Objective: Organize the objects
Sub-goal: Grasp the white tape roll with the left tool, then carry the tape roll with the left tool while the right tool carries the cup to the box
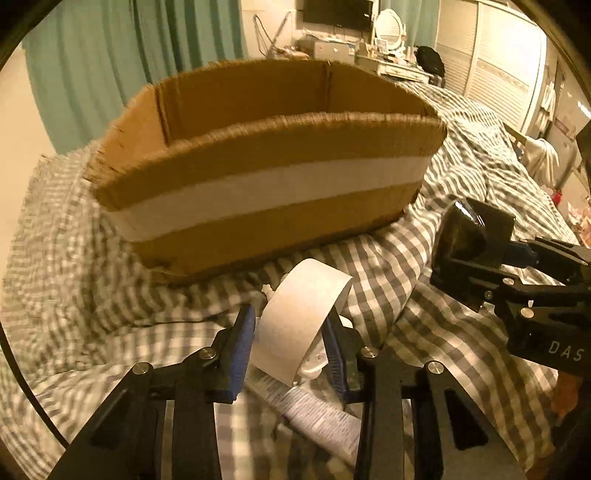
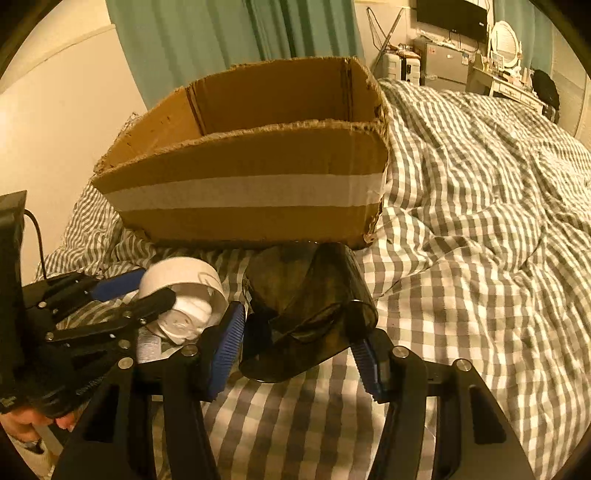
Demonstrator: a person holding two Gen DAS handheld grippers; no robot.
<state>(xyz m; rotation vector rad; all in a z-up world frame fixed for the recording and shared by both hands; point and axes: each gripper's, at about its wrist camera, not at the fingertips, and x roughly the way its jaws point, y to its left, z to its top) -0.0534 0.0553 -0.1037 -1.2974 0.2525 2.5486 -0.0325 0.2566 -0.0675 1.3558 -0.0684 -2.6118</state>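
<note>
An open cardboard box (image 1: 258, 173) with a white tape band stands on the checked bed cover; it also shows in the right wrist view (image 2: 243, 177). My left gripper (image 1: 291, 343) is shut on a white roll-shaped object (image 1: 295, 314), held just in front of the box; the same object shows in the right wrist view (image 2: 184, 291). My right gripper (image 2: 299, 347) is shut on a dark translucent cup-like object (image 2: 310, 310), to the right of the left gripper; it shows in the left wrist view (image 1: 465, 236).
The grey-and-white checked bed cover (image 2: 480, 221) is rumpled and spreads to the right. A printed tube or packet (image 1: 317, 413) lies under the left gripper. Green curtains (image 2: 221, 33) hang behind the box. A dresser with clutter (image 1: 369, 48) stands at the far wall.
</note>
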